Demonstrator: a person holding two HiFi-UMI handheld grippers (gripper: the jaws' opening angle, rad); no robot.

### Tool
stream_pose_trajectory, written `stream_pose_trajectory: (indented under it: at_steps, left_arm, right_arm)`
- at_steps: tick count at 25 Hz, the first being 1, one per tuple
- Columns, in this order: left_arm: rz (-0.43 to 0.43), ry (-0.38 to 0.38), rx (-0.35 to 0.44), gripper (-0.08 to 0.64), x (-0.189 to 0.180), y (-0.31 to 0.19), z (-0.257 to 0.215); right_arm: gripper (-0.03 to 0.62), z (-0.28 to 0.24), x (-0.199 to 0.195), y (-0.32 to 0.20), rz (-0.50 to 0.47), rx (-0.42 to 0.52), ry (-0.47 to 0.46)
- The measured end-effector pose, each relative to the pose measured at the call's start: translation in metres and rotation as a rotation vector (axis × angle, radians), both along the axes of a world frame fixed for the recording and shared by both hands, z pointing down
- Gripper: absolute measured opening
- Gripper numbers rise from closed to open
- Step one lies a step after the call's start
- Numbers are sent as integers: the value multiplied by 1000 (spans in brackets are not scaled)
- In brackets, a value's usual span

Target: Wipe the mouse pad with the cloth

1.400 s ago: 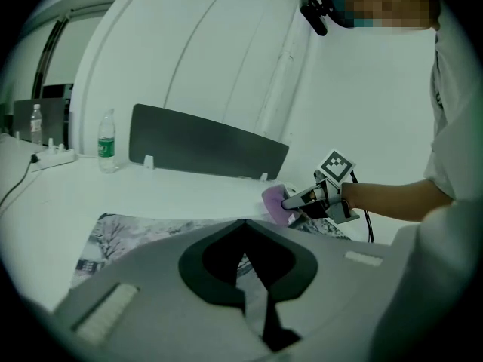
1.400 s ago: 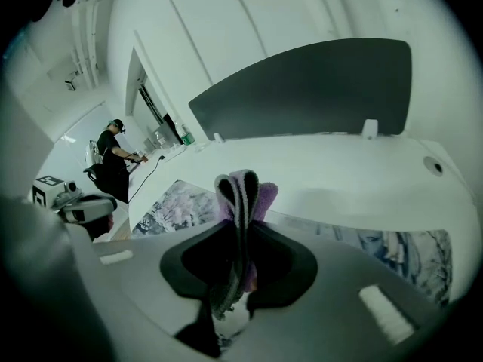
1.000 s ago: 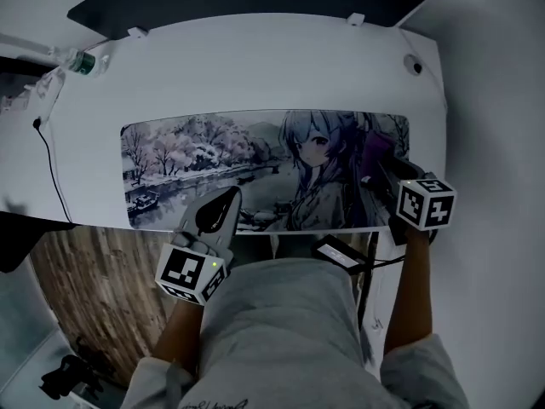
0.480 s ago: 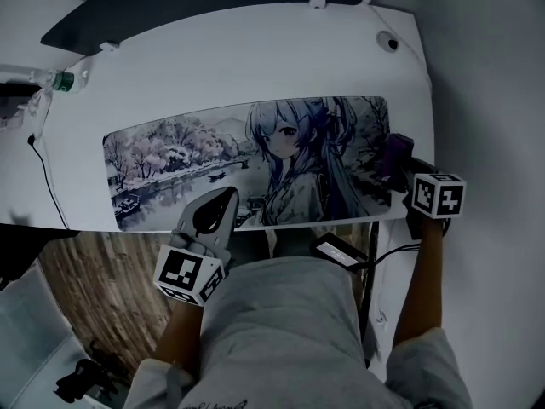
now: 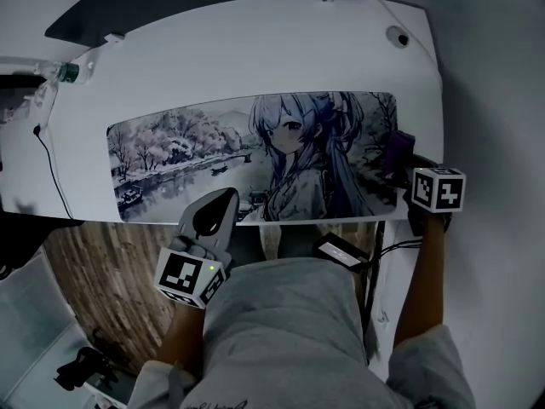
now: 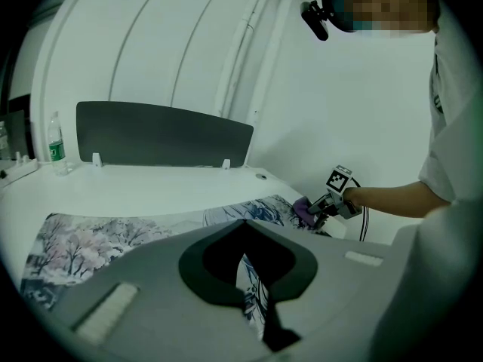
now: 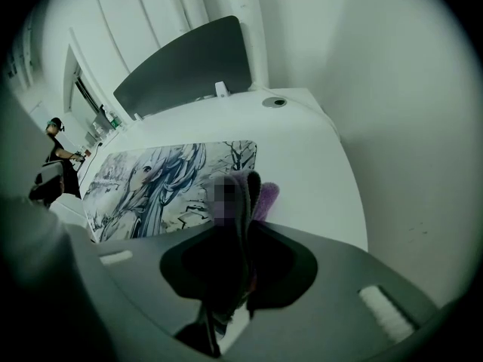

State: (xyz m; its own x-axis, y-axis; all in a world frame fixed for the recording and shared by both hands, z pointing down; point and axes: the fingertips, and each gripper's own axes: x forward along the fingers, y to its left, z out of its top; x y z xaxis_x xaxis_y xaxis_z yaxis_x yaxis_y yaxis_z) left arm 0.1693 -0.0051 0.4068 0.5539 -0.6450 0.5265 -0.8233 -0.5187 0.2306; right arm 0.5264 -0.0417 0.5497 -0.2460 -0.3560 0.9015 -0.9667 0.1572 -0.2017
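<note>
A long mouse pad (image 5: 196, 147) printed with a landscape and an anime figure lies across the white desk (image 5: 255, 58). My right gripper (image 5: 407, 167) is at the pad's right end, shut on a purple cloth (image 5: 395, 153) that rests on the pad's right edge. The right gripper view shows the cloth (image 7: 266, 196) bunched between the jaws, with the pad (image 7: 151, 179) beyond. My left gripper (image 5: 217, 210) hovers at the desk's front edge, near the pad's middle. It is shut and holds nothing. In the left gripper view the right gripper (image 6: 324, 208) and the cloth (image 6: 303, 208) are far off.
A dark panel (image 5: 213, 2) stands along the desk's back edge. A water bottle (image 5: 68, 72) sits at the back left, a cable (image 5: 47, 169) hangs at the left. A round grommet (image 5: 397, 35) is back right. A black device (image 5: 341, 252) with a cord hangs below the front edge.
The right gripper has dragged the cloth rightward, from over the pad's right portion to its right edge. The left gripper has stayed at the front edge.
</note>
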Motion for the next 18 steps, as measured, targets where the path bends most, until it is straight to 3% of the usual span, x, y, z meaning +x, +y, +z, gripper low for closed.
stream_pose_trajectory:
  at_steps: [9, 18]
  left_arm:
    - [54, 24, 12, 17, -23, -5, -3]
    - [67, 33, 17, 17, -91, -19, -7]
  right_arm:
    - [83, 2, -17, 0, 31, 10, 80]
    - [80, -3, -66, 0, 60, -13, 146]
